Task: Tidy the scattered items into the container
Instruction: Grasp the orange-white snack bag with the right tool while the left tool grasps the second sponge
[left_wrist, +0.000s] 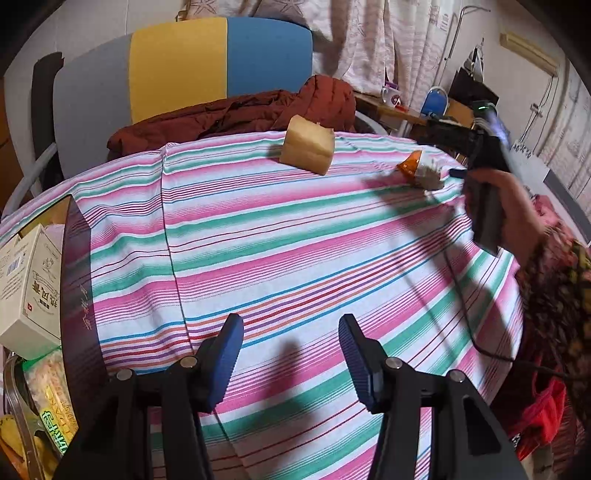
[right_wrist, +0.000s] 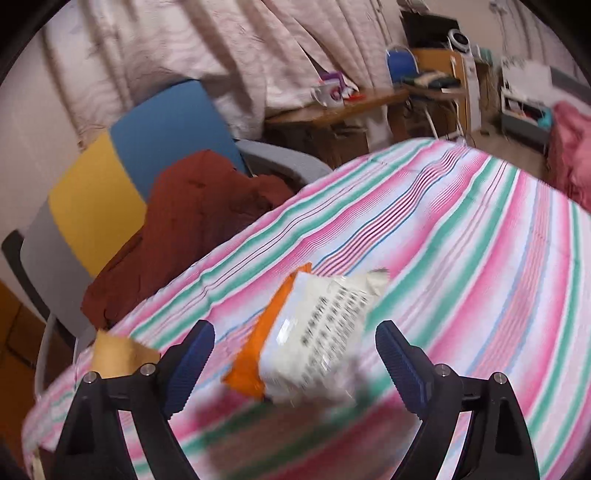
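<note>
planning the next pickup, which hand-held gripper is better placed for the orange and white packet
Right. The right hand-held gripper is open with the orange and white packet just ahead between its fingers; the left hand-held gripper faces bare striped cloth, far from it.

I am seeing the desk (left_wrist: 295, 258) lying under a cloth, with a block (left_wrist: 308, 144) sitting at its far edge and a packet (left_wrist: 421, 168) lying to its right. A container (left_wrist: 79, 280) is standing at the near left. Behind the desk, a chair (left_wrist: 184, 66) is carrying a jacket (left_wrist: 240, 110).
</note>
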